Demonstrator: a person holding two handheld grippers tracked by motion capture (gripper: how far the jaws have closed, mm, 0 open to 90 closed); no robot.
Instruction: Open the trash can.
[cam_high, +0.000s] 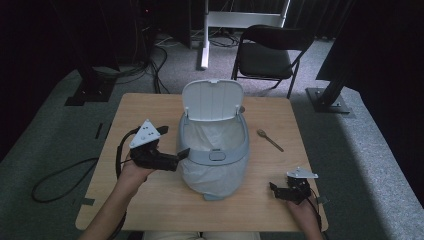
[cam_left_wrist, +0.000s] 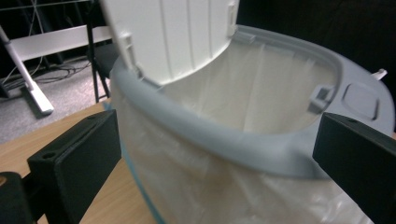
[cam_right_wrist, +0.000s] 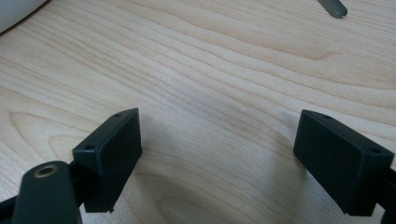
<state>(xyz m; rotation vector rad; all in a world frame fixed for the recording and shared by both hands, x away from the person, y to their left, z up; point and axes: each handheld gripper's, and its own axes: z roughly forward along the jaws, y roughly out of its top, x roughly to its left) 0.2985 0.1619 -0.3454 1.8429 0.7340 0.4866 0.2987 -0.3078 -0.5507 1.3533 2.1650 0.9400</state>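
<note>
High view: I have a small grey bin (cam_high: 215, 150) at the centre of the frame on the wooden table (cam_high: 150, 210), its white lid (cam_high: 212, 100) standing upright at the far side and a white liner bag (cam_high: 212, 137) draped inside and over the walls. My left gripper (cam_high: 175, 157) sits centre-left, jaws pointing toward the bin's near-left rim. My right gripper (cam_high: 277, 190) rests in the lower right, well apart from the bin. A spoon (cam_high: 270, 140) lies right of centre, between the bin and the table's right edge.

Left gripper view: the grey rim (cam_left_wrist: 233, 140) sweeps across the middle of the frame from upper left to lower right, so its run lies crosswise between the two jaws. The jaws stand wide apart and hold nothing; the rim is close ahead and I cannot tell whether either pad touches it. The bag (cam_left_wrist: 261, 93) hangs behind and below the rim.

Right gripper view: jaws wide apart over bare wood, gripping nothing. A grey tip, likely the spoon's handle end (cam_right_wrist: 332, 8), shows at the top right.

Judgement: the left hand is plainly the nearer one; a short advance would put the rim and bag edge between its jaws.
</note>
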